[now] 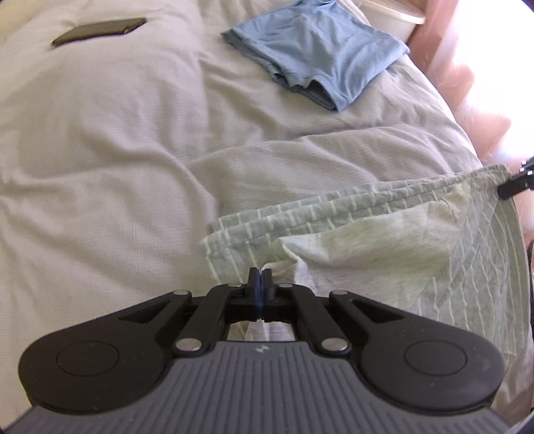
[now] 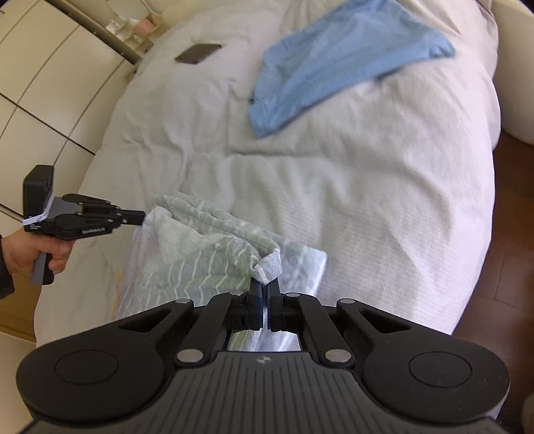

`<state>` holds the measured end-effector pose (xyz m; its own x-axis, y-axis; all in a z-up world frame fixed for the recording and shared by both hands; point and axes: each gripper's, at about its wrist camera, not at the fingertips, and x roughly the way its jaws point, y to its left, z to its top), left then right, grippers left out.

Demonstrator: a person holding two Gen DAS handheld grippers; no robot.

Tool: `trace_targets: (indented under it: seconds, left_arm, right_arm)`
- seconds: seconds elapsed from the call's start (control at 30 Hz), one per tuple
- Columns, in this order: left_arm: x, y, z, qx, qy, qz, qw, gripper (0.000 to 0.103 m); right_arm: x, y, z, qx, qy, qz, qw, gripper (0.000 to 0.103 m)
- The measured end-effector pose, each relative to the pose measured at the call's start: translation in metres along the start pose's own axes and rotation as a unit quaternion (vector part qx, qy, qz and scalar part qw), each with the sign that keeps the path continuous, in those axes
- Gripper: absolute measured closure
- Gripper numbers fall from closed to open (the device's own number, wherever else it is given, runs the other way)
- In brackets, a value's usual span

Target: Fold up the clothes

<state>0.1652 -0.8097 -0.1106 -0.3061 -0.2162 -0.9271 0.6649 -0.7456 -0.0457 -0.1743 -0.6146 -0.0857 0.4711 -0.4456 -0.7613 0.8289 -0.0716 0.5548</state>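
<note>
Striped green garment (image 1: 383,240) sits at lower centre of both wrist views, raised off the white duvet (image 1: 100,167) and stretched between our two grippers. We note pale stripes on grey-green cloth, with a plainer, lighter inner face showing where it folds over.

Left gripper (image 1: 259,272): fingers pressed together at lower centre of the left wrist view, a corner of the striped cloth pinched between the tips. In the right wrist view the same left gripper (image 2: 142,217) enters from the left edge, its tip closed on the garment's far corner, with a hand (image 2: 36,257) wrapped around its grip.

Right gripper (image 2: 265,287): jaws nearly together, clamped on a bunched edge of the garment, which curls over the fingertips. In the left wrist view only its black tip (image 1: 509,188) shows at the right edge, touching the garment's upper right corner.

Between the two pinch points the top hem sags slightly; the rest hangs down toward the duvet.

Farther up the bed we log a blue garment (image 1: 317,53), folded and lying flat on the duvet in the upper centre-right, well apart from the striped one. A dark phone (image 1: 98,31) rests on the duvet at upper left.

Beyond the bed, upper left of the right wrist view: pale cabinet panels (image 2: 40,100).
</note>
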Motion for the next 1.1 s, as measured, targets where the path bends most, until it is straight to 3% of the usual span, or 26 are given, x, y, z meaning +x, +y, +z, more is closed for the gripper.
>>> trace_targets:
  seconds: [0.2,0.33,0.4,0.57,0.6,0.63,0.67,0.73,0.9,1.0,1.1]
  left_arm:
    - [0.0,0.004,-0.004,-0.025,0.009,-0.018,0.9995,0.103]
    - [-0.002,0.01,-0.003,-0.038,0.013,-0.031,0.9987,0.093]
    - [-0.003,0.014,-0.001,-0.049,0.007,-0.039,0.998,0.086]
    - [0.014,0.013,0.004,-0.06,0.016,-0.057,0.9965,0.084]
    - [0.018,0.011,0.004,-0.056,0.022,-0.063,0.9962,0.086]
    - [0.022,0.009,0.003,-0.052,0.028,-0.068,0.9959,0.099]
    - [0.027,0.007,0.003,-0.049,0.033,-0.073,0.9956,0.103]
    - [0.021,0.008,0.003,-0.049,0.02,-0.064,0.9966,0.103]
    - [0.002,0.013,0.002,-0.054,-0.024,-0.031,0.9978,0.103]
    - [0.007,0.017,-0.003,-0.061,-0.017,-0.024,0.9977,0.103]
    - [0.0,0.018,-0.006,-0.067,-0.035,-0.019,0.997,0.103]
  right_arm:
    - [0.006,-0.005,0.004,0.005,0.011,0.011,1.0,0.101]
    - [0.009,-0.01,0.005,0.019,0.016,0.014,1.0,0.083]
    - [0.009,-0.011,0.006,0.024,0.012,0.02,0.999,0.082]
    - [0.016,-0.011,0.005,0.033,0.011,0.02,0.999,0.081]
    - [0.018,-0.012,0.005,0.037,0.012,0.019,0.999,0.082]
    - [0.02,-0.013,0.005,0.04,0.012,0.014,0.999,0.086]
    - [0.021,-0.013,0.006,0.04,0.015,0.009,0.999,0.093]
    - [0.022,-0.012,0.007,0.036,0.017,0.001,0.999,0.101]
    - [0.001,-0.005,0.011,0.009,-0.012,-0.004,1.0,0.102]
    - [0.005,-0.011,0.008,0.02,-0.008,-0.01,1.0,0.102]
    - [0.003,-0.009,0.01,0.02,-0.018,-0.008,1.0,0.102]
